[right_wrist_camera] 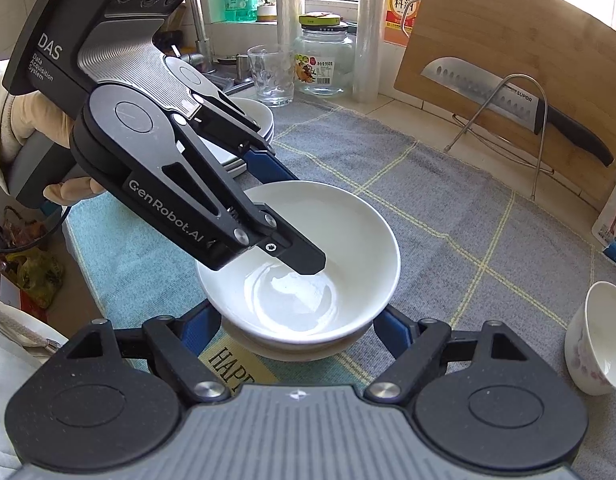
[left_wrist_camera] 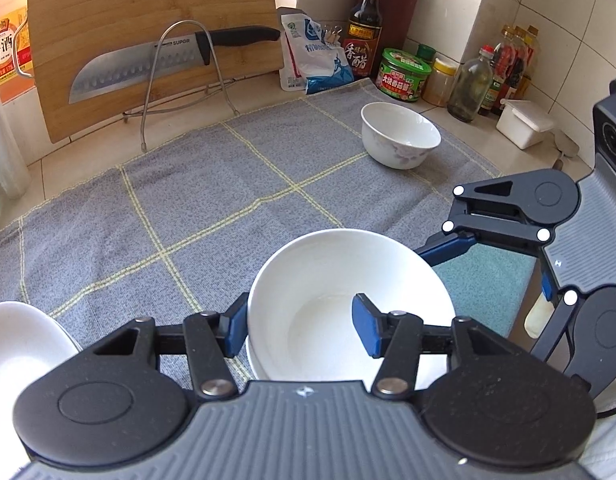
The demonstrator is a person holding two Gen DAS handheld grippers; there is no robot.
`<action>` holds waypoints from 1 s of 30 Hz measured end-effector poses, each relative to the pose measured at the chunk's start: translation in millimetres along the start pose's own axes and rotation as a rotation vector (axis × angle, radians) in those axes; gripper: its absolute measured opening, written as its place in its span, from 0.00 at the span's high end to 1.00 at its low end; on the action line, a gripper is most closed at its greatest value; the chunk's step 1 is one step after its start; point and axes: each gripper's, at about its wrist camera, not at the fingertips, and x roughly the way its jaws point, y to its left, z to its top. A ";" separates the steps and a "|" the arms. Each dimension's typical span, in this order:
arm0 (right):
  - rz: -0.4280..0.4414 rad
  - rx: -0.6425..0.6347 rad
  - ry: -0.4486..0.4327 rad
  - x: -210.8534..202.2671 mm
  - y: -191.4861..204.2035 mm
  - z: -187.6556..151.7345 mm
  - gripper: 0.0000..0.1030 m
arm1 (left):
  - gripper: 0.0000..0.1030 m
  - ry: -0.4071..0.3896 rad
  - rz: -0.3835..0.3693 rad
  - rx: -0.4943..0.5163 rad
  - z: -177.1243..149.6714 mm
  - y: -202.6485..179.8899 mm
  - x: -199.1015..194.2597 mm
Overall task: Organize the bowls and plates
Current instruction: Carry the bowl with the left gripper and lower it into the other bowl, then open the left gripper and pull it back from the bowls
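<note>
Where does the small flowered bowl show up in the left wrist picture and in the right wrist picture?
Left wrist view: the flowered bowl stands upright on the grey cloth, upper right of centre, in front of the green-lidded jar.
Right wrist view: the same bowl is at the right edge, lower half, partly cut off.
Shared landmark: the knife in the wire rack against the wooden cutting board.

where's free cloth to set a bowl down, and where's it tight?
Free: the grey checked cloth between the knife rack, the flowered bowl and the nested white bowls. Tight: the back edge with the bottles and jars, the plate stack by the glass, and around the white bowls, where both grippers sit.
</note>
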 end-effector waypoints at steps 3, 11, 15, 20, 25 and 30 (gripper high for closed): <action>-0.002 0.001 -0.004 0.5 0.4 -1.0 0.16 | 0.41 0.000 0.015 0.002 -1.4 -0.2 0.5; -0.001 0.002 -0.048 -9.0 1.3 -2.3 0.06 | 0.36 -0.021 0.028 -0.003 -0.9 1.4 -3.9; 0.015 0.004 -0.095 -18.3 3.2 0.1 0.06 | 0.29 -0.036 0.044 0.001 0.0 2.3 -7.1; 0.062 -0.012 -0.101 -20.0 11.3 -0.4 0.06 | 0.27 -0.049 0.054 0.001 1.2 3.8 -10.1; 0.059 -0.004 -0.088 -17.9 12.8 -4.6 0.06 | 0.23 -0.068 0.054 0.009 1.9 1.5 -15.0; 0.030 0.002 -0.109 -28.2 9.0 -6.4 0.05 | 0.18 -0.098 0.056 0.015 6.8 -5.3 -19.8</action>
